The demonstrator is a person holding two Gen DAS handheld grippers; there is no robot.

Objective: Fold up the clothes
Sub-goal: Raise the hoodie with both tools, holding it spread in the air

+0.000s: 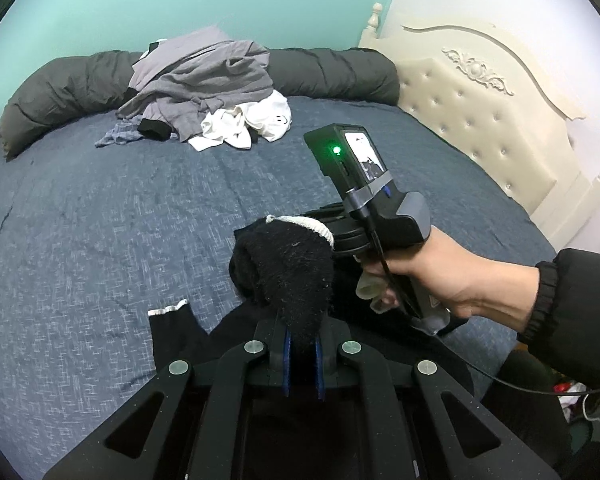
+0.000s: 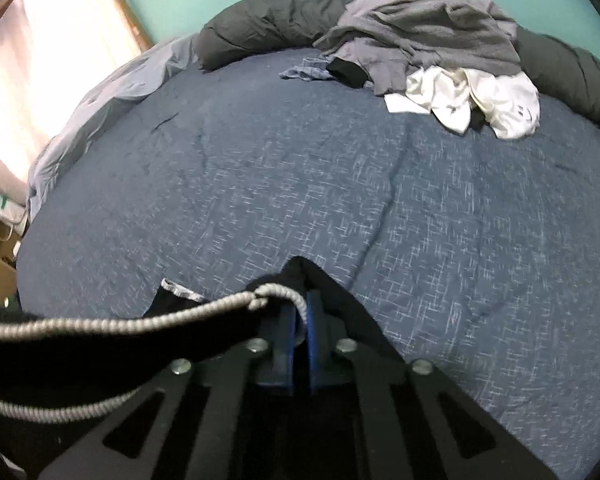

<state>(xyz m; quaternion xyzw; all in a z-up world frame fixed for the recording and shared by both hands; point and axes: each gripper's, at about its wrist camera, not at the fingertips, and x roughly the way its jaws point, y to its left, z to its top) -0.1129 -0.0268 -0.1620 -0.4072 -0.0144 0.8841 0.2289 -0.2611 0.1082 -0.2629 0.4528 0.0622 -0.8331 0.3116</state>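
A black fuzzy garment with white ribbed trim (image 1: 288, 264) is bunched up over the near edge of the blue bed. My left gripper (image 1: 302, 344) is shut on its black fabric. My right gripper (image 2: 300, 316) is shut on the white ribbed trim (image 2: 112, 324) of the same garment, which stretches away to the left in the right wrist view. In the left wrist view the right gripper's body (image 1: 364, 184) sits just right of the bunched cloth, held by a hand. A sleeve end with white trim (image 1: 168, 312) lies flat on the bed.
A pile of grey, white and black clothes (image 1: 204, 96) lies at the far side of the bed, against a dark rolled duvet (image 1: 60, 88). A cream tufted headboard (image 1: 480, 112) stands at the right. The blue bedspread (image 2: 300, 184) spreads between me and the pile.
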